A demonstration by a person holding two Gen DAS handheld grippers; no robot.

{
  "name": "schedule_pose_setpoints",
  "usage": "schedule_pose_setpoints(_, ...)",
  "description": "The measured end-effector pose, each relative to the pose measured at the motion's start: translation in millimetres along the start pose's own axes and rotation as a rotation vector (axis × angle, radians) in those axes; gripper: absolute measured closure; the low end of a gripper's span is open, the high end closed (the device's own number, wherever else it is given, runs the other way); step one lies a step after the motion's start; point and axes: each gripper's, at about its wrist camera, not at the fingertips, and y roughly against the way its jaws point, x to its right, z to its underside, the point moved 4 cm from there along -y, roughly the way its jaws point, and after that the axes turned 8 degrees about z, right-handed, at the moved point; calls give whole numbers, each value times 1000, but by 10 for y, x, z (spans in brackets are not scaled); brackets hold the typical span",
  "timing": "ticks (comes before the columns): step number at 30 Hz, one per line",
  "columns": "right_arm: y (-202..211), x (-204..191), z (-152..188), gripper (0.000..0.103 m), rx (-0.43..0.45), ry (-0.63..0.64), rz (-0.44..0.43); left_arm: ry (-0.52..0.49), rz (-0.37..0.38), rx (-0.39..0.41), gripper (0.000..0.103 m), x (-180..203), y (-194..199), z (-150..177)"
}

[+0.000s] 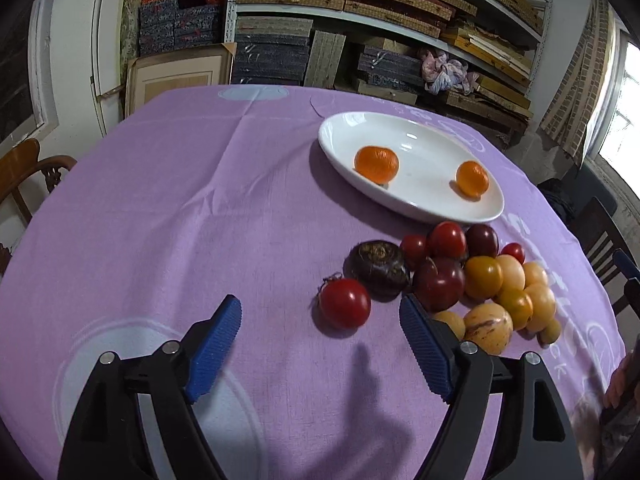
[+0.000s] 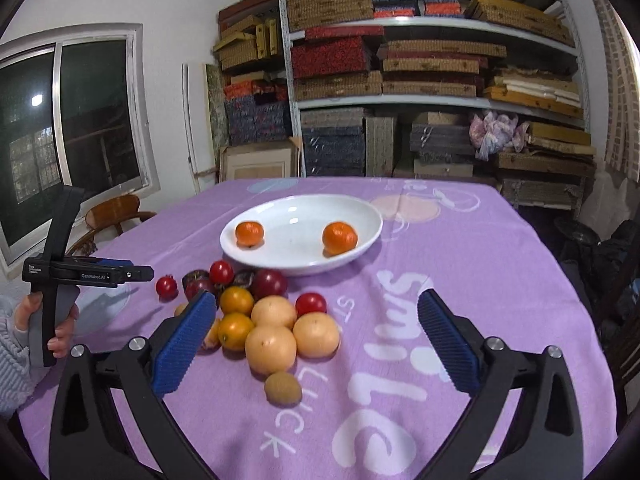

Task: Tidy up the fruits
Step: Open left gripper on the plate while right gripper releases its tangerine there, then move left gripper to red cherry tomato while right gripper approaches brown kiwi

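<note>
Left wrist view: left gripper [image 1: 320, 312] wide open, empty, red tomato [image 1: 345, 303] between its fingertips. Right gripper [image 2: 316, 312] wide open, empty; white plate [image 2: 360, 248] with two tangerines ahead.

A purple tablecloth [image 2: 460, 280] covers the table, with stacked boxes on shelves [image 2: 436, 100] and a wooden chair [image 1: 24, 168] nearby.

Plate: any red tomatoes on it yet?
No, the plate holds only two oranges; the red tomatoes lie on the cloth in front of it.
</note>
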Motion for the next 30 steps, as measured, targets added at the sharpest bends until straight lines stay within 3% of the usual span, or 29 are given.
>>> schedule_pose_setpoints(5, -39, -64, 27, 4, -8, 23, 15, -63, -26, 31, 21, 84, -7, -16)
schedule_pose_setpoints(13, -195, 0, 74, 4, -74, 7, 39, -54, 5, -4, 21, 113, -183, -45)
schedule_pose_setpoints(20, -498, 89, 239, 4, -239, -48, 17, -41, 40, -15, 21, 111, -219, -45)
schedule_pose_setpoints(30, -563, -167, 352, 4, -295, 79, -3, -89, 65, -48, 28, 221, -320, -32)
